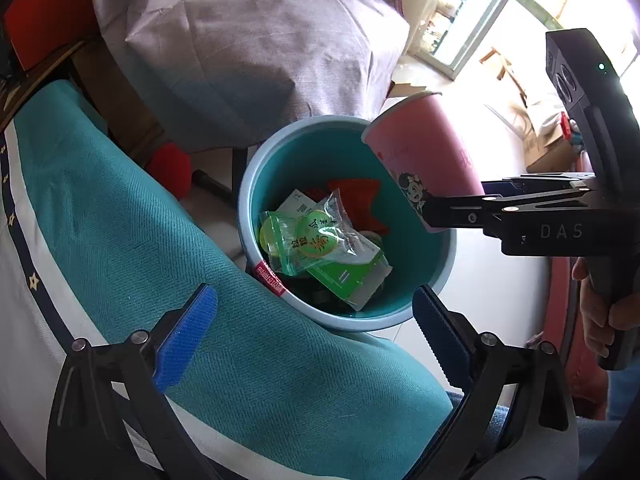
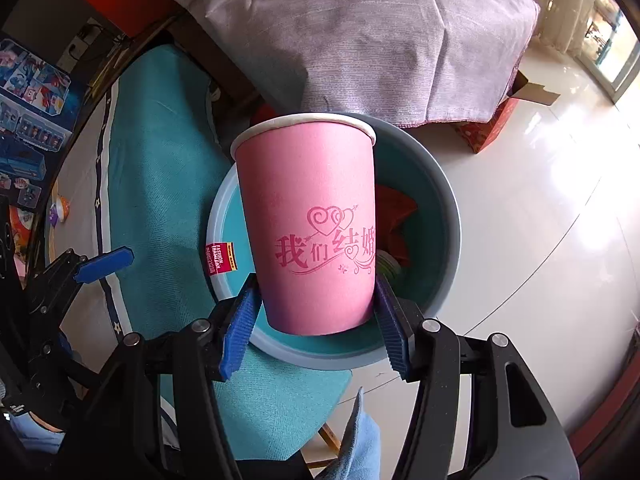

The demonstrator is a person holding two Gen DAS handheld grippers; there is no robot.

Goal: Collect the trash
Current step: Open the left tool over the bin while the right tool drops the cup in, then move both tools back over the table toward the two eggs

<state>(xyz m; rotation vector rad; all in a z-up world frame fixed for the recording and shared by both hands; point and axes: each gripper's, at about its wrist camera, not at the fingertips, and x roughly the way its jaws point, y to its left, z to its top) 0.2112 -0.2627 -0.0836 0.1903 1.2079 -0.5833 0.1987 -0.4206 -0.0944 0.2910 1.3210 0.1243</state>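
The jaws of your right gripper (image 2: 316, 316) are closed on the pink paper cup (image 2: 308, 216), one blue pad on each side near its base, and the cup's open rim points away from you. The jaws of your left gripper (image 1: 316, 332) stand wide with nothing between them.

You are at the dropping step. In the right wrist view the cup fills the middle of the frame, and the teal trash bin (image 2: 448, 216) lies directly behind and under it. In the left wrist view the cup hangs over the right part of the bin's rim, in the centre right of the frame, and the green wrappers (image 1: 320, 240) already lie inside the bin.

I judge the next move asks you to bring the cup a little more over the bin's opening, then open the right jaws. The cup is light and could bounce on the rim.
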